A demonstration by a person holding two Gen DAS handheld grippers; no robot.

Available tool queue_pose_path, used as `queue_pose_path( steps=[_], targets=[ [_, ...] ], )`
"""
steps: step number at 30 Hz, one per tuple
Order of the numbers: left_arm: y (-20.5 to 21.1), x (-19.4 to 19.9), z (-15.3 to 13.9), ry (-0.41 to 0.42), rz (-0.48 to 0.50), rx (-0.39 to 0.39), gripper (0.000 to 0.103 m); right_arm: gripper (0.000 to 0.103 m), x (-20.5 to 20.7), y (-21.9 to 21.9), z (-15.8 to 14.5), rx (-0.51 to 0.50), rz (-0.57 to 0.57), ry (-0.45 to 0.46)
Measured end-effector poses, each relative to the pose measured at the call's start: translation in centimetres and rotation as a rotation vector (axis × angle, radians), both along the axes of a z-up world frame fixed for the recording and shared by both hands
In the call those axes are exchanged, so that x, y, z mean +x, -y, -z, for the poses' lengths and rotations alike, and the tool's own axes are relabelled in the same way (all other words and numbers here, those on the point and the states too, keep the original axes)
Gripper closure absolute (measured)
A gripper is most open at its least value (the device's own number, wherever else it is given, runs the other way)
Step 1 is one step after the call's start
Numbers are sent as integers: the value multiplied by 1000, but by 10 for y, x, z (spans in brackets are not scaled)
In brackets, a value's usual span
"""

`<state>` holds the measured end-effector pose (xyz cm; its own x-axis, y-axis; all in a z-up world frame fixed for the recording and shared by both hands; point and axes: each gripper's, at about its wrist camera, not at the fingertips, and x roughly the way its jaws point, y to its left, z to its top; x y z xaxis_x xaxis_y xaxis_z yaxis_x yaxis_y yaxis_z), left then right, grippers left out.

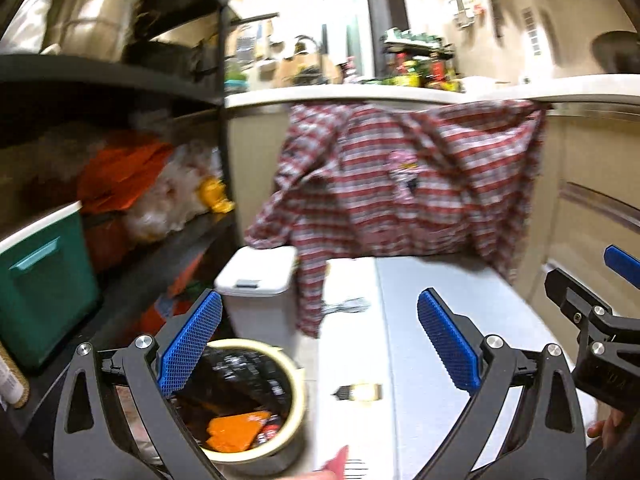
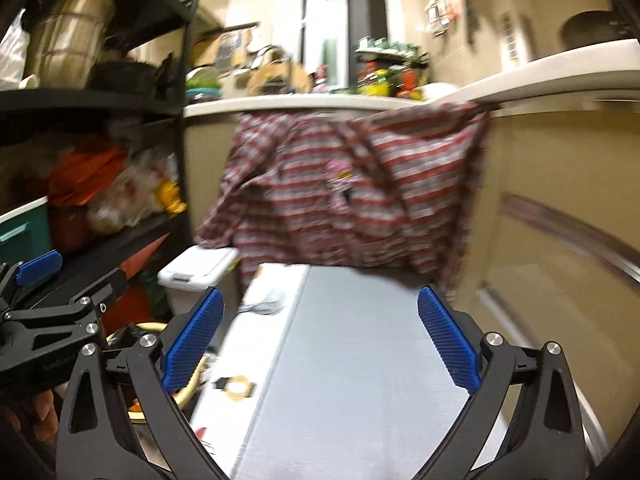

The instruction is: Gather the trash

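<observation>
A round cream trash bin [image 1: 294, 396] lined with a black bag stands left of a white folding table [image 1: 432, 360]; orange and dark wrappers lie inside it. My left gripper [image 1: 318, 344] is open and empty, its left finger over the bin. On the table lie a small gold and black wrapper [image 1: 360, 392], a crumpled silver piece [image 1: 346, 306] farther back and a pink scrap [image 1: 338, 462] at the near edge. My right gripper [image 2: 318, 340] is open and empty over the table [image 2: 360, 380]. The wrapper [image 2: 236, 387] and silver piece [image 2: 266, 304] show there too.
A red plaid shirt [image 1: 404, 188] hangs from the counter edge [image 1: 360, 94] over the table's far end. A white lidded bin [image 1: 256, 276] stands behind the trash bin. Dark shelves [image 1: 100, 80] with a green tub [image 1: 44, 284] and bags fill the left. Cabinet fronts [image 2: 560, 220] line the right.
</observation>
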<state>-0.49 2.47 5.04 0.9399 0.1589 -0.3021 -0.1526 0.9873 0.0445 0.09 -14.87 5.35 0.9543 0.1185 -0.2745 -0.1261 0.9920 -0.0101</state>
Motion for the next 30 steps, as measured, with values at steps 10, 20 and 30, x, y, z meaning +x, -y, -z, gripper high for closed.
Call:
queue_pose_path(
  steps=[10, 20, 30],
  targets=[
    [48, -21, -15, 41, 87, 29, 8, 5, -35, 45, -7, 1, 116, 19],
    [52, -29, -24, 64, 89, 17, 8, 5, -50, 59, -13, 14, 131, 41],
    [58, -36, -30, 84, 101, 15, 8, 5, -61, 60, -21, 26, 122, 59]
  ],
)
